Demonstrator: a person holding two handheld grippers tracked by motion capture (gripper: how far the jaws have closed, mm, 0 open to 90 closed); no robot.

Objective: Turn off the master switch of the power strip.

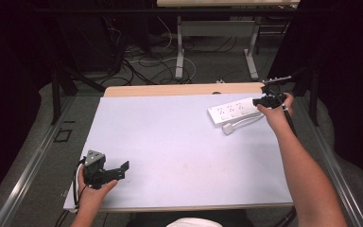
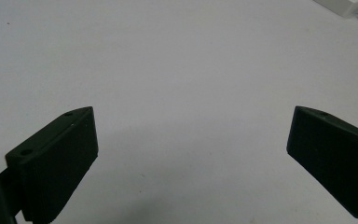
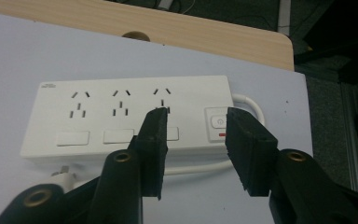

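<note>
A white power strip (image 1: 234,111) with three sockets lies at the far right of the white mat (image 1: 170,142). Its plug (image 1: 228,128) rests just in front of it, and its cable (image 3: 247,100) loops off the switch end. In the right gripper view the strip (image 3: 126,116) sits right under my right gripper (image 3: 193,114), whose jaws stand apart above the third socket and the switch (image 3: 218,123), holding nothing. That right gripper (image 1: 260,100) is at the strip's right end. My left gripper (image 1: 123,168) rests open near the mat's front left; its jaws (image 2: 193,112) are spread wide over bare mat.
The wooden table edge (image 1: 184,89) shows behind the mat, with a round cable hole (image 3: 136,35). Beyond it, cables litter the floor around another table's legs (image 1: 180,52). A corner of the strip (image 2: 349,5) shows at the top right of the left gripper view.
</note>
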